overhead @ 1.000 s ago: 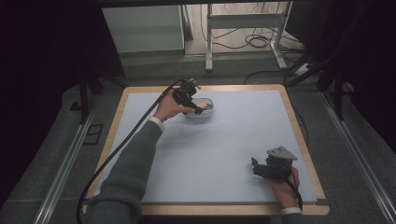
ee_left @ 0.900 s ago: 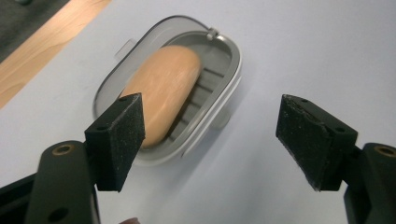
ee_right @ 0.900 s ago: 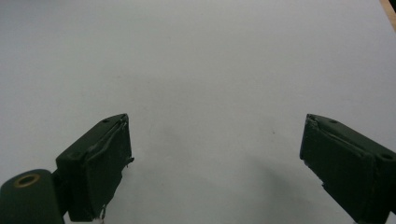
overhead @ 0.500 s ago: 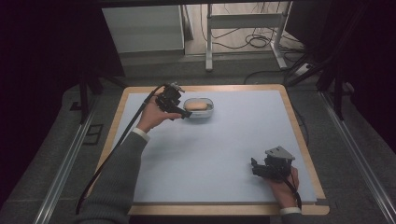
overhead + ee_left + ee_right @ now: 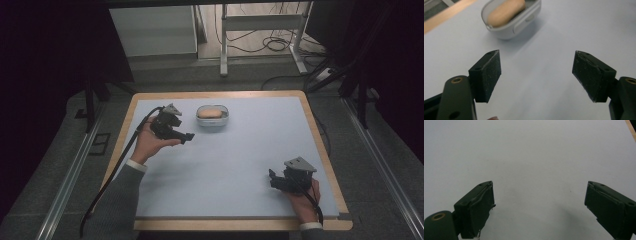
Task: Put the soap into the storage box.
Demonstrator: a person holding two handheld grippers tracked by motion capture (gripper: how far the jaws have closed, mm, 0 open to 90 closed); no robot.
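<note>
Dish (image 5: pixel 212 116) holding a bun (image 5: pixel 210 113) sits just beyond the left gripper (image 5: pixel 186 136), whose fingers (image 5: pixel 487 75) gape empty. Right gripper (image 5: pixel 271 178), well apart from the dish, is spread too.

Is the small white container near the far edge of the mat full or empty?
Not empty. The white container is open-topped and holds a tan, bun-like item, seen in the left gripper view and from above; what the item is, cannot tell.

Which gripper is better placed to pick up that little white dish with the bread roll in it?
Left. The left gripper sits just beside the white dish, jaws open, and the dish appears close ahead in its own view. The right gripper is open too, but near the table's opposite near corner.
</note>
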